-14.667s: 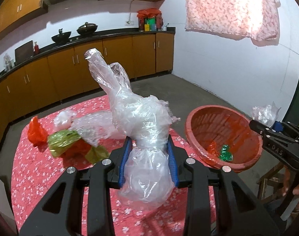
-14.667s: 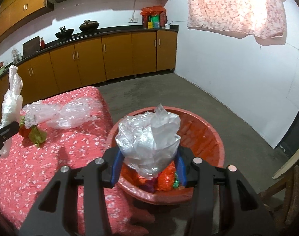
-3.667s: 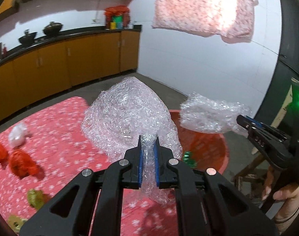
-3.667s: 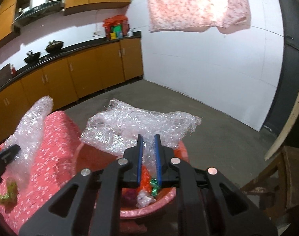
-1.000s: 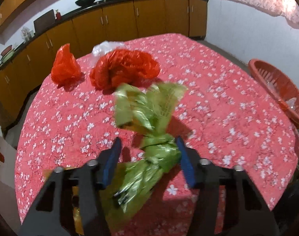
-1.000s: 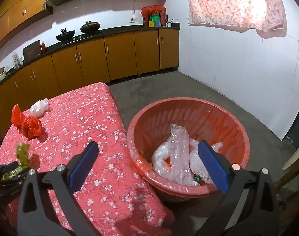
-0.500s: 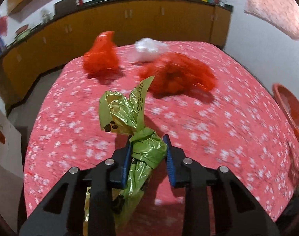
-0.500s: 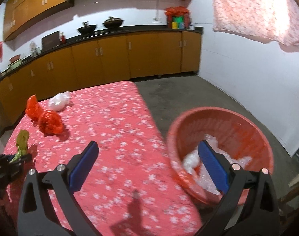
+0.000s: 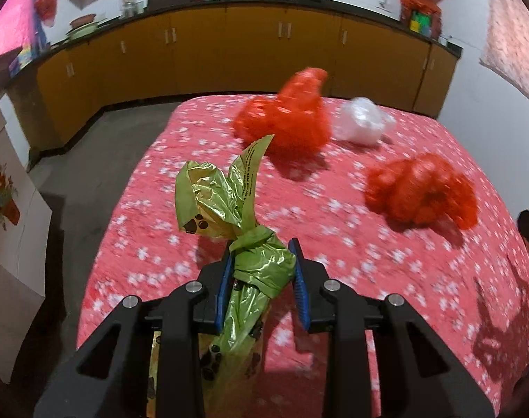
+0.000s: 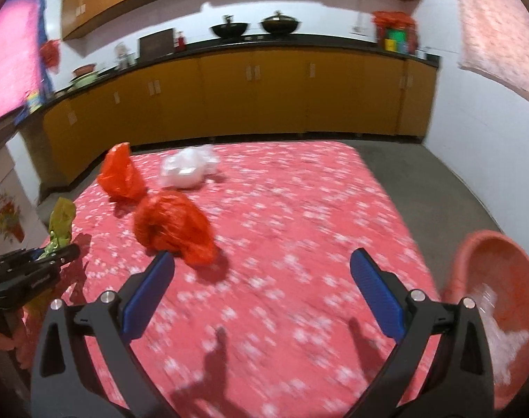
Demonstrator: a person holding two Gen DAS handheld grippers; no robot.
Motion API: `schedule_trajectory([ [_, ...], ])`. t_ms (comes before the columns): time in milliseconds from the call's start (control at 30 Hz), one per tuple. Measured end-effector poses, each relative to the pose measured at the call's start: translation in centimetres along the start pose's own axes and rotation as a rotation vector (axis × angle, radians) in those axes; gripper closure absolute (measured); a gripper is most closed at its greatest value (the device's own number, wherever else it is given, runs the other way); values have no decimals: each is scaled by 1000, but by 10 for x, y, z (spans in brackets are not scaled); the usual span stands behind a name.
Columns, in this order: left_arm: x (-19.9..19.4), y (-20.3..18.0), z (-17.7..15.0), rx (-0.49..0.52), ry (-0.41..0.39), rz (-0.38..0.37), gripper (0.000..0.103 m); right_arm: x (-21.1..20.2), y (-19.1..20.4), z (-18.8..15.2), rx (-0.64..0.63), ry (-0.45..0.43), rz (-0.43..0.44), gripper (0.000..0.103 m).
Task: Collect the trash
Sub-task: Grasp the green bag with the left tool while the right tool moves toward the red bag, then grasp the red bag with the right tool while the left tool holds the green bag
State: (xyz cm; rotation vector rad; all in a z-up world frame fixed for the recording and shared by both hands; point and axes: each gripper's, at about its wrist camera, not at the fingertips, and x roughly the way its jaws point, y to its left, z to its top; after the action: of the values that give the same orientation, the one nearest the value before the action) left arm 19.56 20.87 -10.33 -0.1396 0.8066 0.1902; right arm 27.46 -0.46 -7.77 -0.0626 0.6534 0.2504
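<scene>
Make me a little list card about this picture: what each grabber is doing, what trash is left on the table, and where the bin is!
left gripper: shut on green crumpled plastic bag
right gripper: open, holding nothing
left on red floral tablecloth: upright red plastic bag, crumpled red plastic bag, white plastic bag
bin: orange plastic basket beside the table, clear plastic inside

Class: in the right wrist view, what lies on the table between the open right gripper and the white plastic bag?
The crumpled red bag lies partly between right gripper and white plastic bag.
</scene>
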Motion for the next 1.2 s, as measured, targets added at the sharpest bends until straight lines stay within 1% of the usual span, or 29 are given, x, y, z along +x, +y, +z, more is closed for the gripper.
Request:
schedule_trajectory([
  [167,7,14,8,-34,-6,15,72,42,33,18,-53,32,78,4],
  [300,12,19,15,-46,-10,22,72,72,48,29,-76,71,117,4],
  [533,18,23,16,-45,-3,27,72,94,72,33,-159,113,166,5],
  [600,19,24,17,-47,-2,26,72,97,76,32,-183,123,170,10],
  [633,19,24,17,-47,-2,25,72,99,78,31,-191,135,180,17],
  [667,19,23,18,-47,-1,24,72,101,79,31,-195,142,186,21],
  [800,20,23,17,-47,2,16,72,101,81,30,-202,149,199,29],
  [867,20,24,17,-49,4,12,72,100,81,29,-200,153,209,34],
  [1033,17,21,15,-47,6,3,72,91,75,24,-186,158,215,40],
  [1200,10,9,10,-39,6,-19,72,74,55,14,-156,156,177,40],
])
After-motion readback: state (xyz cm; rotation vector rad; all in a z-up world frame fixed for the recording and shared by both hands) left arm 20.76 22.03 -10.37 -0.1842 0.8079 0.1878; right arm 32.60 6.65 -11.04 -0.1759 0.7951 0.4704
